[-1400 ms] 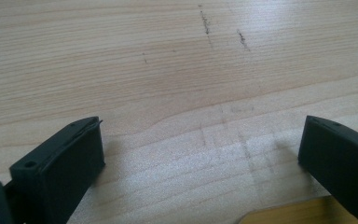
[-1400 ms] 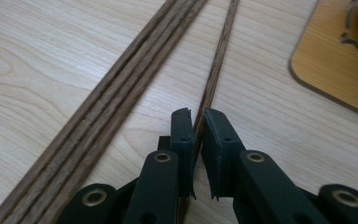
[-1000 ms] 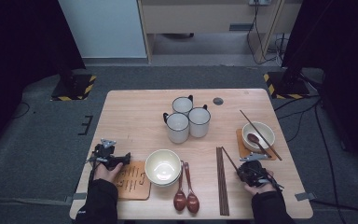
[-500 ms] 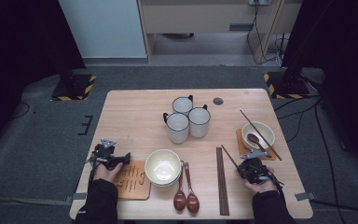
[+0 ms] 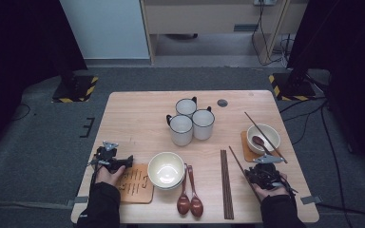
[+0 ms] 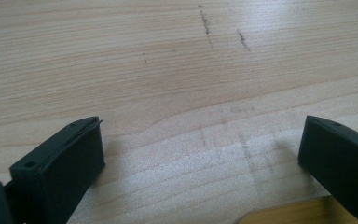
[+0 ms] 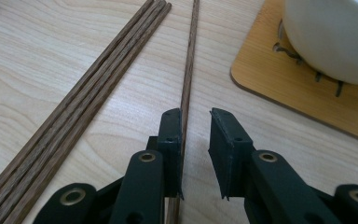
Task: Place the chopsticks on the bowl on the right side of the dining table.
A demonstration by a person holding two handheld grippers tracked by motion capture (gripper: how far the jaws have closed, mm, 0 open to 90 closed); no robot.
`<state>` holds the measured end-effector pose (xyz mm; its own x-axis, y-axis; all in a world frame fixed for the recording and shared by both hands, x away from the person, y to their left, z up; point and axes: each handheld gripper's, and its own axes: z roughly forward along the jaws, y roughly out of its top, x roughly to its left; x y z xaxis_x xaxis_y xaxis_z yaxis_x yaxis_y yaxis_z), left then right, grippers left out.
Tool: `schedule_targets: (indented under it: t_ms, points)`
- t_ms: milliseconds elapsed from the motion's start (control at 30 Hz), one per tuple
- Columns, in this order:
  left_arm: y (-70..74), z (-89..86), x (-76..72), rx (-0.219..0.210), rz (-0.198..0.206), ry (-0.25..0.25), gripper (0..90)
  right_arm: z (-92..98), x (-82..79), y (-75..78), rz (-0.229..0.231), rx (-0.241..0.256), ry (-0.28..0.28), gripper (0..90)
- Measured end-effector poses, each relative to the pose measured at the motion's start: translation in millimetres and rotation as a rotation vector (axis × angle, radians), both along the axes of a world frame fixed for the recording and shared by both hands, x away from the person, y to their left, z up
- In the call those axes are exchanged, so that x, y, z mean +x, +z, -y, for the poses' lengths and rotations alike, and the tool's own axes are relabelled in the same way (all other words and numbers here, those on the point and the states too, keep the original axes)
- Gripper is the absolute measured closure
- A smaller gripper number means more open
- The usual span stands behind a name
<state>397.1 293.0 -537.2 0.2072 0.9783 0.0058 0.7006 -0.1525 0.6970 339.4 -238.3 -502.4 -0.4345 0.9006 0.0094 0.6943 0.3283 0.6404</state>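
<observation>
Right tool (image 7: pixel 196 116), jaws slightly parted, is straddling the single chopstick (image 7: pixel 189 70), needing only to pinch it.

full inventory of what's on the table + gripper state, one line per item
mugs: 3, white with dark rims, clustered at table centre
near bowl: 1, cream, front centre, beside the left coaster
left coaster: 1, wooden, slotted, front left
spoons: 2, brown, right of the near bowl
chopstick bundle: dark wood, side by side, front right
single chopstick: 1, dark wood, lying against the right gripper's inner jaw
far bowl: 1, white, on the right coaster, with a brown spoon and a chopstick laid across
table: 1, light wood
left gripper: black, open over bare table
right gripper: black, open around the single chopstick
</observation>
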Motion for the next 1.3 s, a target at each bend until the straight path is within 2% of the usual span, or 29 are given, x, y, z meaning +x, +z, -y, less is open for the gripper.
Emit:
schedule_targets:
  t_ms: [133, 367, 533, 667, 1300]
  points:
    - [0.0, -0.1, 0.0, 0.001, -0.001, -0.001, 0.0, 0.6, -6.8, 2.0, 0.005, 0.016, -0.006, 73.4]
    - [0.1, -0.1, 0.0, 0.001, -0.001, -0.001, 0.0, -2.0, -12.7, 0.0, -0.002, 0.012, -0.004, 72.8]
    - [0.0, 0.0, 0.0, 0.0, 0.0, 0.0, 0.0, -2.2, -15.4, -1.9, -0.019, 0.015, -0.011, 72.6]
    - [0.0, 0.0, 0.0, 0.0, 0.0, 0.0, 0.0, -3.7, -13.9, -4.5, -0.042, 0.004, -0.01, 73.4]
    - [0.0, 0.0, 0.0, 0.001, -0.001, -0.001, 0.0, -6.7, -7.8, -10.9, -0.078, -0.022, -0.015, 80.2]
